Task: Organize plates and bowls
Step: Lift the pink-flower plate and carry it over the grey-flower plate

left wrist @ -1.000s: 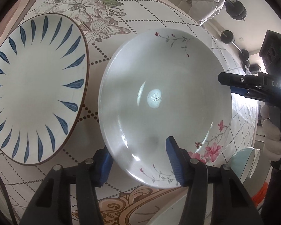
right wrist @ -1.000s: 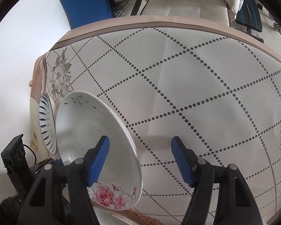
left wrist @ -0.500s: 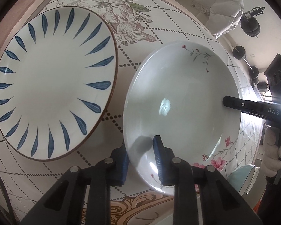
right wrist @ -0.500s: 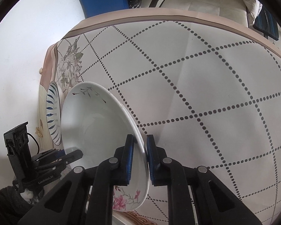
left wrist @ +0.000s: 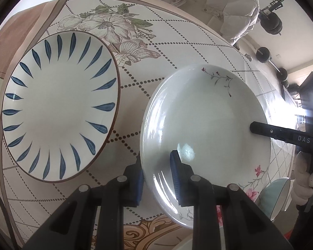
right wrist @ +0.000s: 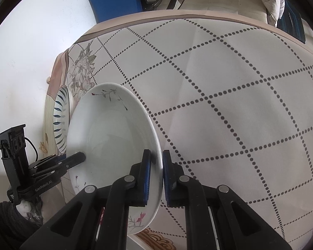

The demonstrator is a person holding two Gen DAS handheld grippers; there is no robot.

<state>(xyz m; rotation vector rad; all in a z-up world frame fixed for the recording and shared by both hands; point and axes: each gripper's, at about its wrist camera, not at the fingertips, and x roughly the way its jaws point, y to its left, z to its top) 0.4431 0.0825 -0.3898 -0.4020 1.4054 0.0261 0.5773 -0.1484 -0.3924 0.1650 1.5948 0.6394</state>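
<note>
A white floral plate (left wrist: 206, 125) with pink flowers on its rim is held tilted above the tablecloth by both grippers. My left gripper (left wrist: 156, 177) is shut on its near rim. My right gripper (right wrist: 156, 166) is shut on the opposite rim of the same plate (right wrist: 110, 135). A white plate with blue leaf strokes (left wrist: 58, 106) lies flat on the table to the left, and it also shows edge-on in the right wrist view (right wrist: 60, 114).
The table carries a dotted-grid cloth with printed flowers (left wrist: 167, 48). A pale blue bowl (left wrist: 279, 195) stands at the lower right. A sofa with a white jacket (left wrist: 219, 4) is behind the table, and dumbbells (left wrist: 265, 54) lie on the floor.
Both grippers went from open to shut on the floral plate's rims. The plate has since lifted and tilted, shifting right relative to the blue-leaf plate.
</note>
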